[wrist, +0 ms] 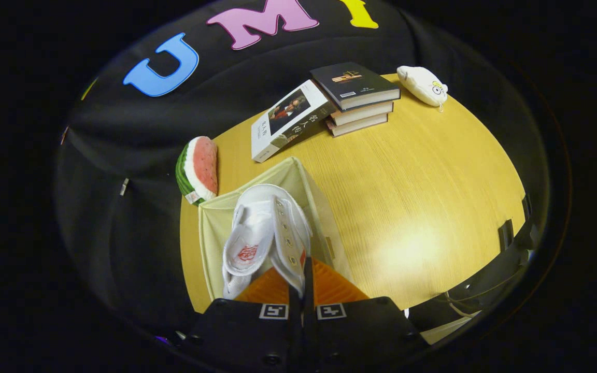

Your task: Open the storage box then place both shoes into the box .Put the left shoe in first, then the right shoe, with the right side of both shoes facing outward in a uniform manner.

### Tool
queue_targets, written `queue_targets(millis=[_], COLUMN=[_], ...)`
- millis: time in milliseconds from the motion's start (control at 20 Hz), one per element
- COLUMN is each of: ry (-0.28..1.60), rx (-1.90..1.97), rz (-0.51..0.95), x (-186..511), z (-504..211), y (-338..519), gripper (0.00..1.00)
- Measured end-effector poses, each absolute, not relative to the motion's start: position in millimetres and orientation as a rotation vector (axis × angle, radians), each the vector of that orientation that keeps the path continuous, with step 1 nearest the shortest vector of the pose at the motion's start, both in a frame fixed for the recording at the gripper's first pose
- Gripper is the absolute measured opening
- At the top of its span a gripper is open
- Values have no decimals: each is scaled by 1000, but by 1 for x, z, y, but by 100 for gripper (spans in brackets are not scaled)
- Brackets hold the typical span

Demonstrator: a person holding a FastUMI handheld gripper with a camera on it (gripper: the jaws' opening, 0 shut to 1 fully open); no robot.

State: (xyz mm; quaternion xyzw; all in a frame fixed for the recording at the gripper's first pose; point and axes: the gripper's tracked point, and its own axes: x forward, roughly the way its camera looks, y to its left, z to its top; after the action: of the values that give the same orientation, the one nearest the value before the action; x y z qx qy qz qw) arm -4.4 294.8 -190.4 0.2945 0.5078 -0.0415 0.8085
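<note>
A white high-top shoe with a red mark on its tongue hangs just ahead of my fingers, over the open beige storage box. My gripper is shut on the shoe's eyelet flap, both fingers pressed together on that edge. The shoe's opening faces me and its body points down into the box. The box stands on the yellow wooden table, near its left edge. The shoe hides most of the box's inside, so I cannot tell what lies in it.
A watermelon-slice plush leans just beyond the box on the left. Farther back lie a white book, a stack of three books and a white plush toy. Black clips sit on the table's right edge.
</note>
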Motion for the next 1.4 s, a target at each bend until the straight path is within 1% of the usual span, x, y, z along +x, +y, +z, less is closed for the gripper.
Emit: queue_targets(millis=[150,200,250,300,450,500,650,1000,1250,1400], ry=[1070,1066,1060,1055,1009,990,932,784,713,639], rx=[534,531,554,600,614,605,607,542,490,460], rz=[-114,-92,-53,-1,58,78,113,161,195,203], x=[-4,-4,-4,-6,-7,-8,-9,-1,-2,6], z=[-204,-203,-200,-192,-171,-166,-152,-134,-119,-102], y=[289,294,304,317,320,319,307,250,218,190], gripper=[5,5,10,17,57,65,74,74,75,75])
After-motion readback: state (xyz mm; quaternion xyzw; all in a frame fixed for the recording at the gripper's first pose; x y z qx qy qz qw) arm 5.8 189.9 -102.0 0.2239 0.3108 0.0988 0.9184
